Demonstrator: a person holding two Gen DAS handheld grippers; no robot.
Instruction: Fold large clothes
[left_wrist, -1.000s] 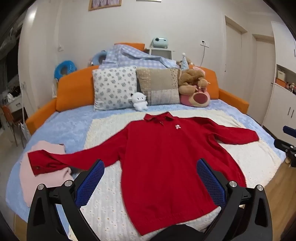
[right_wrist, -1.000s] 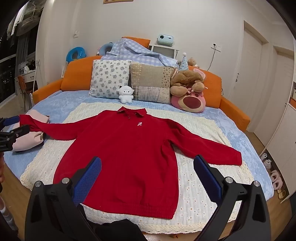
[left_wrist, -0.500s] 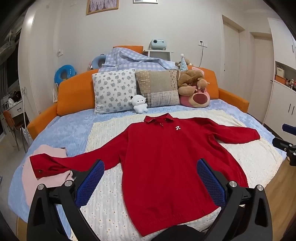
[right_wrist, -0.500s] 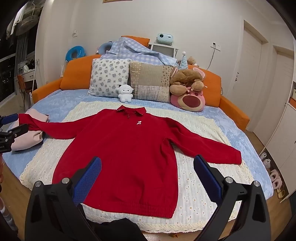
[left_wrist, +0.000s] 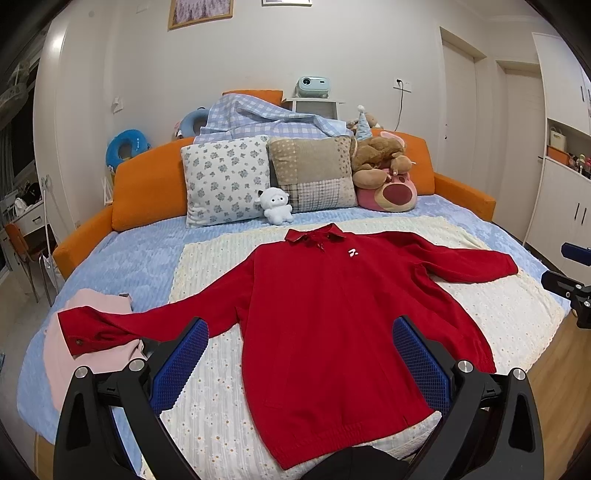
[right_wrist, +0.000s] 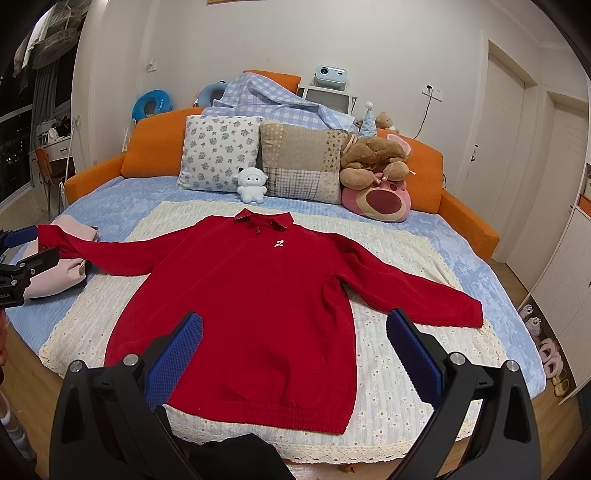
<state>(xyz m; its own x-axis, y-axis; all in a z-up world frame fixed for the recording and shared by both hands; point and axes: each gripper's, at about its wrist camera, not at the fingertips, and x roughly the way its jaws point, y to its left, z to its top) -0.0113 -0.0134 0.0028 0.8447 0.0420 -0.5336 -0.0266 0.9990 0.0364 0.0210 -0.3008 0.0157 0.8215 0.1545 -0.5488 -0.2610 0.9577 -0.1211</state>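
Spread flat and front-up on a cream blanket (left_wrist: 207, 424) over the bed (left_wrist: 140, 258): a red sweater (left_wrist: 332, 317), collar toward the pillows, hem toward the foot, both sleeves stretched out sideways. Left sleeve cuff resting across a folded pink garment (left_wrist: 85, 354) near the bed's left edge; right sleeve lying on the blanket, cuff close to its right border. Small white logo showing on the chest.

Left gripper (left_wrist: 301, 362) held above the foot of the bed, fingers (left_wrist: 181, 365) spread wide, blue pads facing each other, nothing between them, not touching the cloth. Right gripper (right_wrist: 295, 354) likewise raised over the hem area, fingers (right_wrist: 413, 358) wide apart and holding nothing. Each gripper also glimpsed at the edge of the other's view, off to the side of the bed.

At the head of the bed, against an orange headboard (right_wrist: 155, 147): a flowered pillow (right_wrist: 218, 151), a patchwork pillow (right_wrist: 303, 162), a small white plush toy (right_wrist: 252, 184) in front of them, a brown and pink stuffed bear (right_wrist: 376, 184) to the right. Blue checked cloth (right_wrist: 266, 99) draped over the headboard behind. Slippers (right_wrist: 550, 358) on the wooden floor beside the bed's right side.
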